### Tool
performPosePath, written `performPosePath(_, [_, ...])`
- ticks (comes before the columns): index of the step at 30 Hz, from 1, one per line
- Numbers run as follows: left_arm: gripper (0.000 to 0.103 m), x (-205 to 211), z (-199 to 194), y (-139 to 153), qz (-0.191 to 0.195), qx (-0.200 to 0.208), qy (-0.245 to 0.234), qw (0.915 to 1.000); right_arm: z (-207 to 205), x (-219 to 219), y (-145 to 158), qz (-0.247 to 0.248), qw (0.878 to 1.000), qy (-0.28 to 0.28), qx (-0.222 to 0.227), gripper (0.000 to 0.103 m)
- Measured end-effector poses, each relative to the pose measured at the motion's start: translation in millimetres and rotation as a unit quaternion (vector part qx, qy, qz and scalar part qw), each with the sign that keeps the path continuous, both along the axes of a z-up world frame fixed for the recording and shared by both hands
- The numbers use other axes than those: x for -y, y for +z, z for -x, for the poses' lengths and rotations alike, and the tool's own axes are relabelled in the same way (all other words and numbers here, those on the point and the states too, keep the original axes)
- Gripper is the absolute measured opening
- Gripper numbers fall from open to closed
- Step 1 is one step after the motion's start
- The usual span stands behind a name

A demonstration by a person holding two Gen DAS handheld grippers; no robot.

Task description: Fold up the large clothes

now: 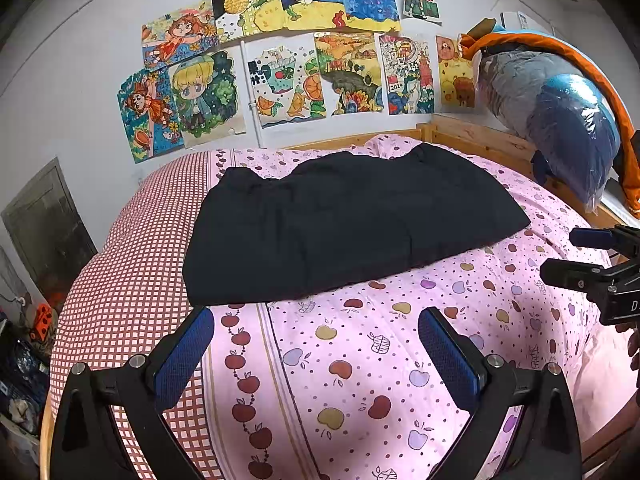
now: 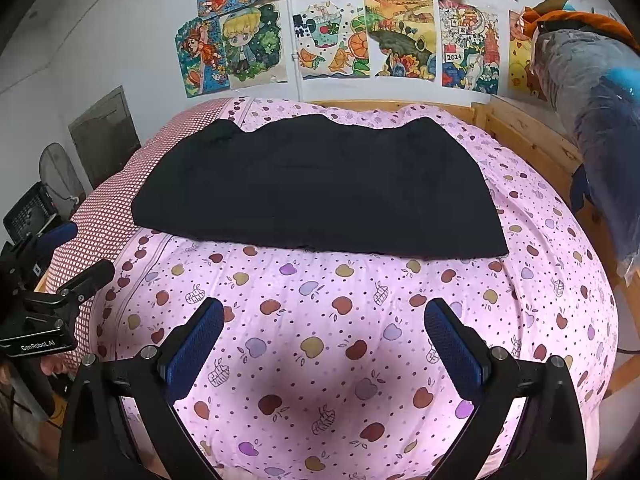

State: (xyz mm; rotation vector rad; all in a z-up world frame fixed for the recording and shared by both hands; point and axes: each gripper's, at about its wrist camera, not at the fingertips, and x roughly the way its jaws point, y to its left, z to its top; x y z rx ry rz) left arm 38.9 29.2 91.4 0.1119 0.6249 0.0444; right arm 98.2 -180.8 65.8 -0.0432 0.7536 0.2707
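A large black garment (image 1: 344,224) lies flat on the pink apple-print bedcover (image 1: 360,360), folded into a wide slab. It also shows in the right wrist view (image 2: 320,192). My left gripper (image 1: 316,316) is open and empty, hovering just short of the garment's near edge. My right gripper (image 2: 324,308) is open and empty, a little back from the near edge. The right gripper shows at the right edge of the left wrist view (image 1: 560,256), the left gripper at the left edge of the right wrist view (image 2: 88,252).
A red checked sheet (image 1: 132,276) covers the bed's left side. A wooden bed frame (image 1: 480,136) runs along the back right, with plastic-wrapped bundles (image 1: 560,120) on it. Drawings (image 1: 304,72) cover the wall. Clutter (image 1: 20,368) stands left of the bed.
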Motion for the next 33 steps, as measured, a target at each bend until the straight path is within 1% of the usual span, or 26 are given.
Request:
performPosePath(18, [0.103,-1.2,0.3,-1.5,-0.004,0.0,0.003,1.0,-0.3,0.4,-0.4,0.0,1.0,0.0,0.0,0.098])
performPosePath(25, [0.103,0.8,0.5,-1.3,-0.013,-0.008,-0.006,0.9999,-0.4,2.1,-2.0,0.002,1.0,0.0,-0.002,0.098])
performPosePath(33, [0.103,3.2,1.3,1.0,-0.017,-0.004,-0.01,0.9998,-0.1,3.3,-2.2,0.002,1.0,0.0,-0.002,0.098])
